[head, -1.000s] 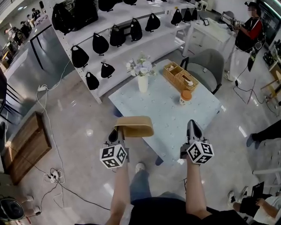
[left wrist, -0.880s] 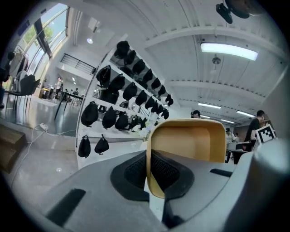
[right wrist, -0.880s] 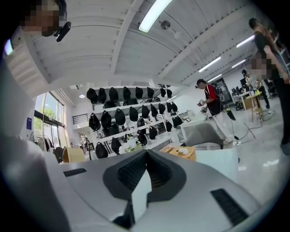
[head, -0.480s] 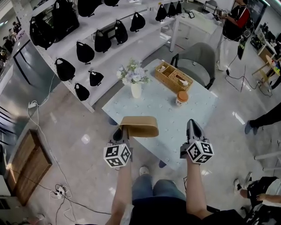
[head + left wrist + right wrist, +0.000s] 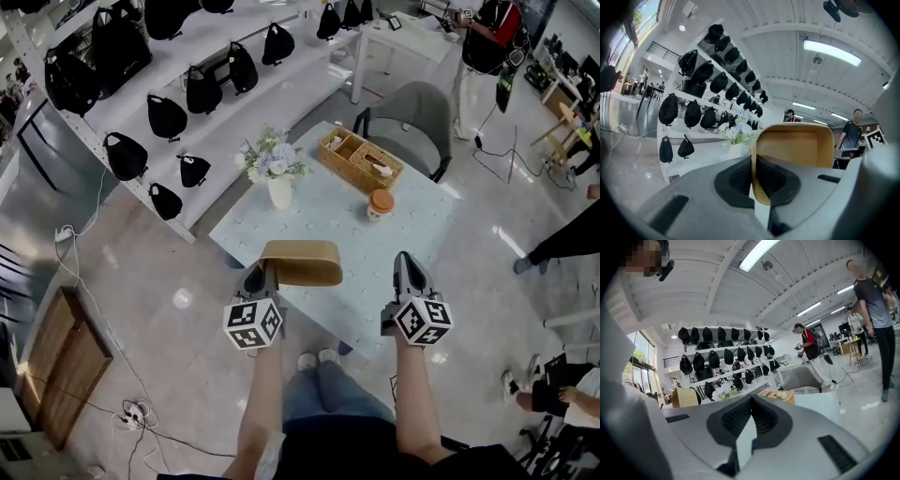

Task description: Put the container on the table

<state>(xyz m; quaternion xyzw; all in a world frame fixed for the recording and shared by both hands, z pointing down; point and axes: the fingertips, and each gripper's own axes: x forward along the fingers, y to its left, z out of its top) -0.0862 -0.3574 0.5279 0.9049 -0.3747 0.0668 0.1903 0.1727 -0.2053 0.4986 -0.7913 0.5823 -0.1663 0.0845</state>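
Jaws of left gripper [image 5: 261, 278] pinch the wall of the container [image 5: 302, 263], those of right gripper [image 5: 408, 264] pressed together, empty; container, mid-frame, has advanced over worktop [image 5: 405, 234] near edge, so set-down looks close.

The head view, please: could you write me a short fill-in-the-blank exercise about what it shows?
The left gripper is shut on a tan ____. The right gripper is shut and holds ____. On the table, the vase holds ____. The cup near the wicker basket has an ____ lid.
Missing words: container, nothing, flowers, orange.
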